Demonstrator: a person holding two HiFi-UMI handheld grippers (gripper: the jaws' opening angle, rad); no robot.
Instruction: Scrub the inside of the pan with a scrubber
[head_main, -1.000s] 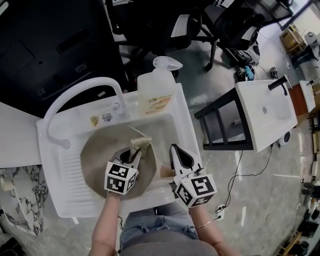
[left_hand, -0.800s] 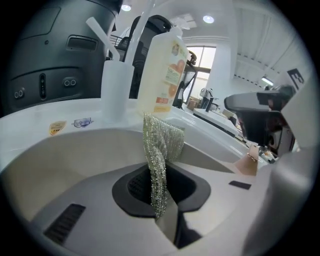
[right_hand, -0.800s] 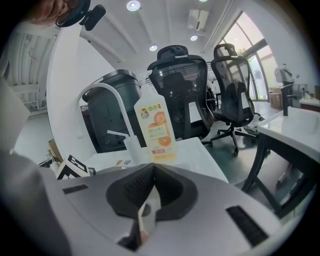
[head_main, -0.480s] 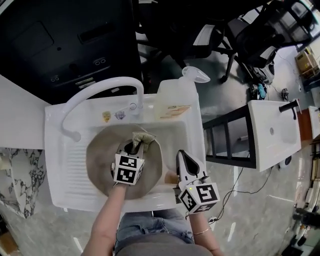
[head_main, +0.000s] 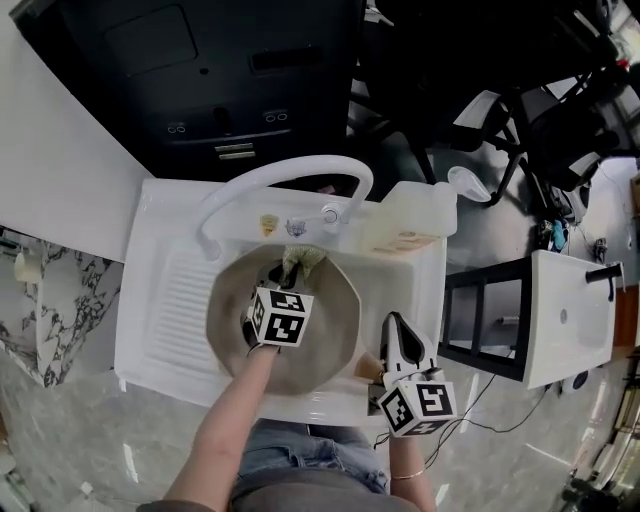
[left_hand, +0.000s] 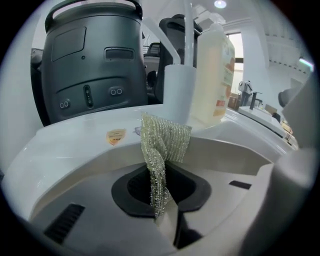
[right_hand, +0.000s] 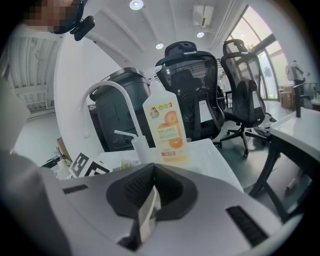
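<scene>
A round grey pan (head_main: 320, 345) lies in the white sink (head_main: 160, 300); its tan handle stub (head_main: 368, 366) points to the front right. My left gripper (head_main: 287, 280) is over the pan's far side, shut on a silvery mesh scrubber (head_main: 303, 260) that reaches the far rim below the faucet. In the left gripper view the scrubber (left_hand: 162, 145) stands up crumpled out of the left gripper (left_hand: 160, 200). My right gripper (head_main: 394, 323) hovers at the sink's front right corner beside the handle stub; its jaws are together with nothing between them in the right gripper view (right_hand: 150, 200).
A white curved faucet (head_main: 280, 180) arches over the sink's back. A pale soap bottle (head_main: 410, 225) with an orange label (right_hand: 167, 130) stands at the back right corner. A black bin (head_main: 200, 70) is behind the sink, office chairs (right_hand: 200, 90) and a black stool (head_main: 490, 315) to the right.
My left gripper has carried the scrubber from the pan's middle toward its far rim near the faucet. The right gripper has stayed at the sink's front right corner. The head view has shifted.
</scene>
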